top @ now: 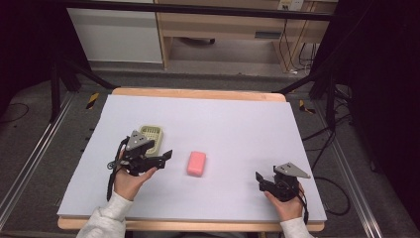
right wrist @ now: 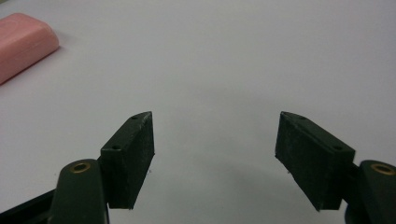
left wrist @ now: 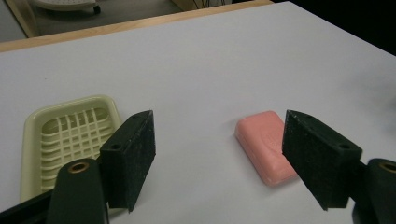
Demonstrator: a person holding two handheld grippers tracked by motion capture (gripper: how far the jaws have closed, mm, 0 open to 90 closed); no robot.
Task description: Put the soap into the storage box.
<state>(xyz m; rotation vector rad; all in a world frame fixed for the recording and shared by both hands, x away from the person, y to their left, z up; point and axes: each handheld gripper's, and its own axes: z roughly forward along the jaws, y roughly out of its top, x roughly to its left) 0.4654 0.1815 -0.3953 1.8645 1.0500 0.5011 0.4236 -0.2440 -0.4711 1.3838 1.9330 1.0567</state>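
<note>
Both grippers' jaws spread, pink soap [top: 196, 163] between them, dish [top: 152, 137] left.

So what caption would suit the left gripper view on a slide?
Open left gripper above the table, its jaws framing a pink soap bar and an empty cream soap dish.

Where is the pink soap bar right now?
In the high view the pink soap bar lies on the white table top, near its middle, right of the slotted soap dish and just beyond the open left gripper.
</note>
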